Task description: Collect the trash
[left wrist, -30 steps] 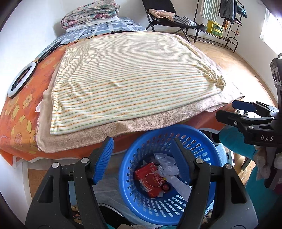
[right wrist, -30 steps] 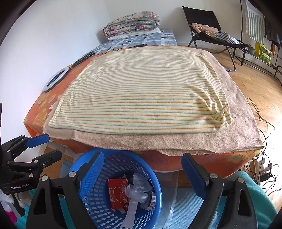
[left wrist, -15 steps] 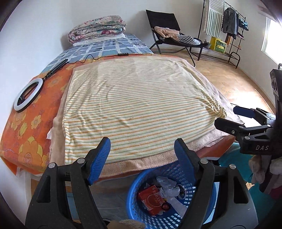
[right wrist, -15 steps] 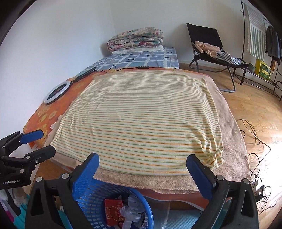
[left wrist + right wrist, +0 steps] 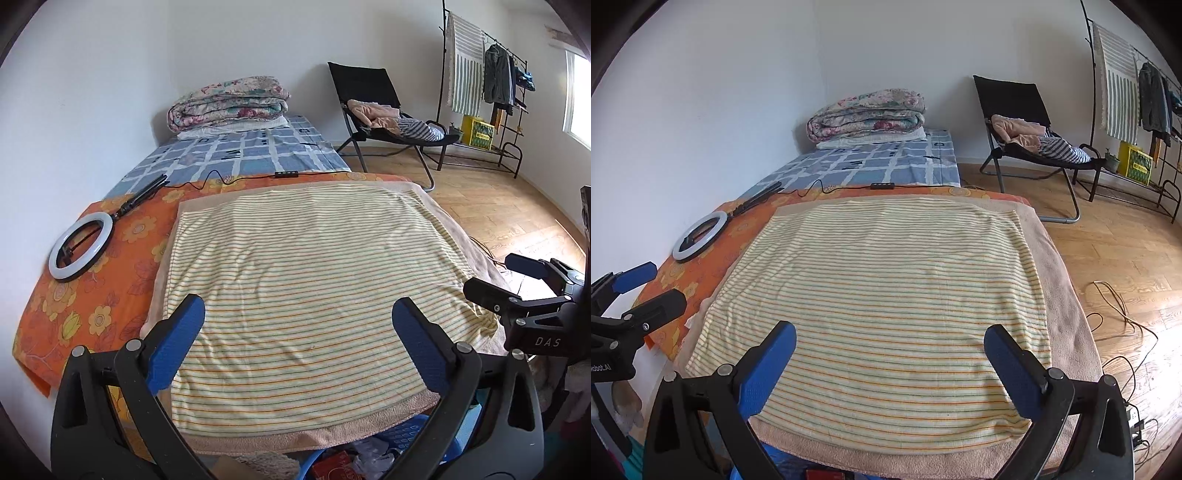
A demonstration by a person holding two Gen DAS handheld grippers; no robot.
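Hovering over the near edge of the bed, both grippers face across the striped blanket (image 5: 306, 280) with nothing held. The left gripper (image 5: 297, 341) has its blue fingers spread wide and empty; the right gripper (image 5: 890, 363) is just as wide and just as empty. In the left view the right gripper shows at the right edge, in the right view the left one shows at the left edge, so the two are side by side.

The trash (image 5: 354, 467) lies in the blue basket (image 5: 402, 435), which sits low down below the foot of the bed, mostly hidden under the blanket's hanging edge; a red packet and some crumpled white paper peek out at the bottom of the left view. Only a sliver of blue basket shows in the right view.

No loose trash shows on the blanket, on the orange flowered sheet (image 5: 103, 295), or on the wooden floor (image 5: 1115, 258). A ring light (image 5: 81, 245) with its cable lies on the sheet, but that is not rubbish.

I judge the collecting to be at or near its end, with this moment a look-over. The next move calls for scanning the bed and floor for anything missed, and only then closing fingers on a piece and carrying it down to the basket.
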